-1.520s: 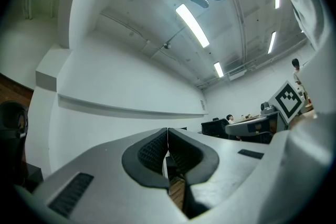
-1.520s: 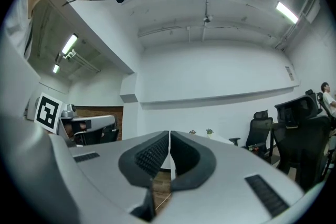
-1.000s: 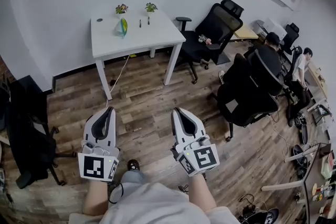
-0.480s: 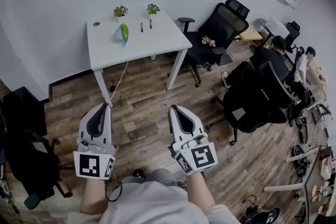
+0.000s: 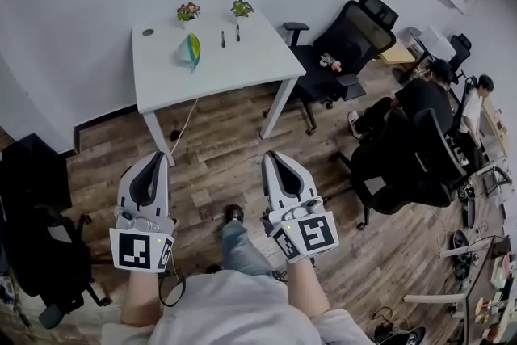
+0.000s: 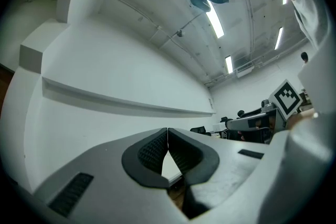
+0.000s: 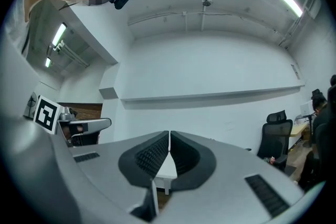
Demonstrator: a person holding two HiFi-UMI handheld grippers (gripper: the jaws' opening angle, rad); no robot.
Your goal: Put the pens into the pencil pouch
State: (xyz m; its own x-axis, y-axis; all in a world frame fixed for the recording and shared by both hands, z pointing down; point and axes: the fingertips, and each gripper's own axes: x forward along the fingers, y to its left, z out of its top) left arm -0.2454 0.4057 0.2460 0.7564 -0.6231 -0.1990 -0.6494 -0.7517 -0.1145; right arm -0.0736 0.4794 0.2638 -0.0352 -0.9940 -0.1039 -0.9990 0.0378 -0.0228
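Left hand-held gripper [image 5: 160, 159] and right hand-held gripper [image 5: 271, 157] (each pressed together, empty) point at 12 o'clock toward the surface [image 5: 242, 65] bearing pens [image 5: 223, 38].

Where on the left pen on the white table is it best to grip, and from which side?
Likely mid-barrel of the left pen, from above, jaws across it: it lies flat on the table, apart from the other pen.

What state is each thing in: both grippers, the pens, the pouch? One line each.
Left gripper: shut, empty.
Right gripper: shut, empty.
Green-and-yellow pencil pouch: on the white rectangular table; open or zipped, cannot tell.
Two dark pens: lying apart on the table, outside the pouch.
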